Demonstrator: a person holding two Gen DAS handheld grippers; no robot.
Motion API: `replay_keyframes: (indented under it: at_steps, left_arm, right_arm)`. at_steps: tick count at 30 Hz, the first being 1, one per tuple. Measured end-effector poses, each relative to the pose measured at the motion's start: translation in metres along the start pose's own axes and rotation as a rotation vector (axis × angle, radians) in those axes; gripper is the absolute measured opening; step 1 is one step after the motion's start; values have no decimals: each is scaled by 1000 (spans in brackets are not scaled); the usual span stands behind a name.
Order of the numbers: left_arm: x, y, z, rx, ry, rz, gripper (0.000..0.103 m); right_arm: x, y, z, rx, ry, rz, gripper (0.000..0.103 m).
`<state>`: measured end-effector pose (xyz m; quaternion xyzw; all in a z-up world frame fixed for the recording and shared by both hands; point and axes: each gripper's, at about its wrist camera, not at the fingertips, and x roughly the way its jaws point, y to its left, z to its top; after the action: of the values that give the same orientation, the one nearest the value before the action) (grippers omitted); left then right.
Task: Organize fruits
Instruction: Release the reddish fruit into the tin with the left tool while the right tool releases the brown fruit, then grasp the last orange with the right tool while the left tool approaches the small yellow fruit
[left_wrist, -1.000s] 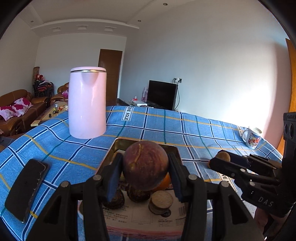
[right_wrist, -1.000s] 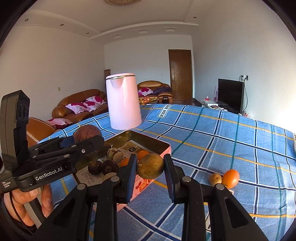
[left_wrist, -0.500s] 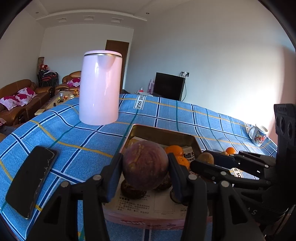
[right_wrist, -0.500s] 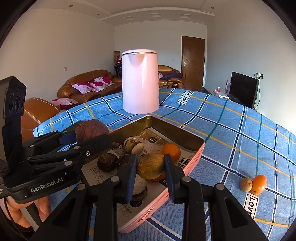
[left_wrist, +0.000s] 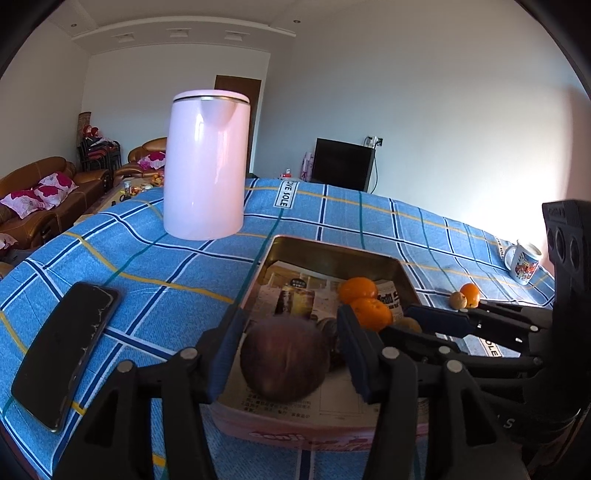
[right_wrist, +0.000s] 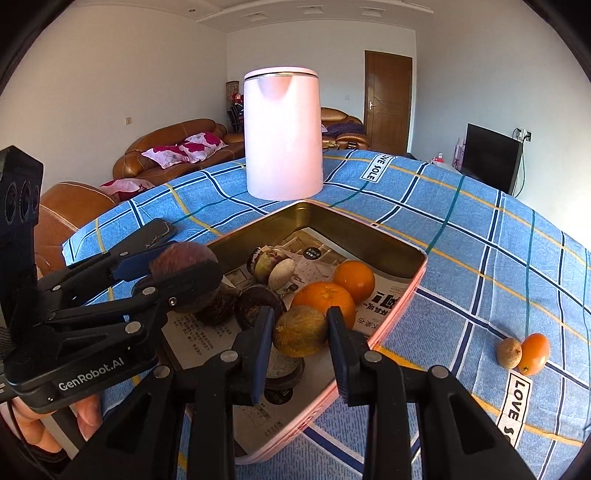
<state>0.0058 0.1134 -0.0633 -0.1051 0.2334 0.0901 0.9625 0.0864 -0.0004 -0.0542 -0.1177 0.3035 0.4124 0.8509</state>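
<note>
Living room, blue check cloth (left_wrist: 177, 280) on the table. Left gripper (left_wrist: 284, 354) jaws opening, purple fruit (left_wrist: 284, 363) between the pads but slack, lying on the paper at the tin's (left_wrist: 332, 248) near end, directly under the jaws. Right gripper (right_wrist: 300, 334) clenched on a brown-green fruit (right_wrist: 300, 330), held above the tin just inside its near right rim; drop point probably straight below. Two loose fruits (right_wrist: 522, 352) on the cloth right of the tin, nearer the right gripper. Kettle (right_wrist: 282, 133) behind.
</note>
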Motion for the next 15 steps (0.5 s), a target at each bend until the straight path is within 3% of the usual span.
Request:
replay_keyframes:
  at_steps: [2, 5, 8, 11, 15]
  left_arm:
    - [-5, -3, 2, 7, -15, -7, 65]
    - [-14, -10, 7, 21, -52, 0, 81]
    - [-20, -20, 13, 26, -74, -9, 86]
    - [-24, -38, 19, 40, -99, -30, 98]
    - [-20, -69, 28, 84, -89, -97, 98]
  right_arm:
    - [-7, -4, -1, 12, -19, -8, 47]
    - [-26, -18, -4, 24, -56, -21, 60]
    - [-47, -44, -8, 49, -89, -91, 66]
    - [-61, -84, -10, 104, -83, -188, 67]
    - [-64, -140, -14, 222, -44, -296, 67]
